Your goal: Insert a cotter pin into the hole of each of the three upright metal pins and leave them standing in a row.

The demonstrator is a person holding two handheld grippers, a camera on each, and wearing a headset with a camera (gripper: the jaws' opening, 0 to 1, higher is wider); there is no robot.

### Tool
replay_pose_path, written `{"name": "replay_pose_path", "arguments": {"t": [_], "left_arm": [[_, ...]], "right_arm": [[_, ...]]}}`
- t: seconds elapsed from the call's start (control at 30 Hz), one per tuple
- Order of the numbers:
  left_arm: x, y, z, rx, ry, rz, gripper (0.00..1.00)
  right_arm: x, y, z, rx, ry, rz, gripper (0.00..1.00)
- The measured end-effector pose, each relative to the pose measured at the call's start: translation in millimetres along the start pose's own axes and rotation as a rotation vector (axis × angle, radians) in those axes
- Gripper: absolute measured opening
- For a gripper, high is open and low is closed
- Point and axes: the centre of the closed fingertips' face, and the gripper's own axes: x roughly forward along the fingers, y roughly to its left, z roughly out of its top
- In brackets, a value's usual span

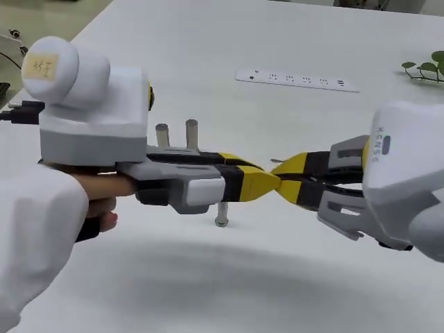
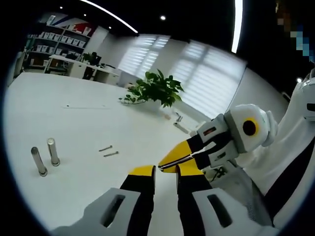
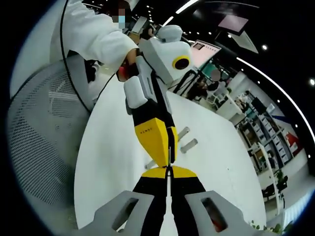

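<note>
Two upright metal pins (image 1: 162, 135) (image 1: 191, 132) stand side by side behind my left gripper (image 1: 267, 177); they also show in the left gripper view (image 2: 38, 161) (image 2: 52, 151). A third pin (image 1: 222, 214) stands on the table below that gripper. Two cotter pins (image 2: 105, 148) (image 2: 111, 154) lie on the table past the upright pair. My left gripper (image 2: 166, 170) is open with a narrow gap. My right gripper (image 1: 283, 178) is shut, its yellow tips (image 2: 170, 161) pointing into that gap. I cannot tell whether anything is pinched in the right gripper (image 3: 168, 171).
A white power strip (image 1: 297, 79) lies at the far side of the white table (image 1: 208, 277). A green plant (image 1: 427, 69) stands at the far right edge. A person's hand in a white sleeve (image 1: 35, 236) holds the left gripper.
</note>
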Motion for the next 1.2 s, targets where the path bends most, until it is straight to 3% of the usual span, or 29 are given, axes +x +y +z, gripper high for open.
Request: {"name": "replay_pose_path", "arguments": {"t": [0.4, 0.53, 1.03, 1.2], "left_arm": [[0.3, 1.3, -4.2, -0.056, 0.014, 0.008, 0.06], [0.0, 1.3, -1.6, -0.082, -0.003, 0.004, 0.05], [-1.5, 4.0, -5.0, -0.074, 0.022, 0.024, 0.01], [-4.3, 2.2, -2.9, -0.038, 0.024, 0.023, 0.0]], "right_arm": [[-0.1, 1.2, -2.9, -0.007, 0.007, 0.002, 0.0], [-0.3, 0.8, -2.2, -0.013, 0.002, 0.001, 0.0], [0.2, 5.2, 1.8, -0.025, -0.006, 0.006, 0.0], [-0.7, 4.8, 4.4, -0.026, -0.016, -0.002, 0.0]]}}
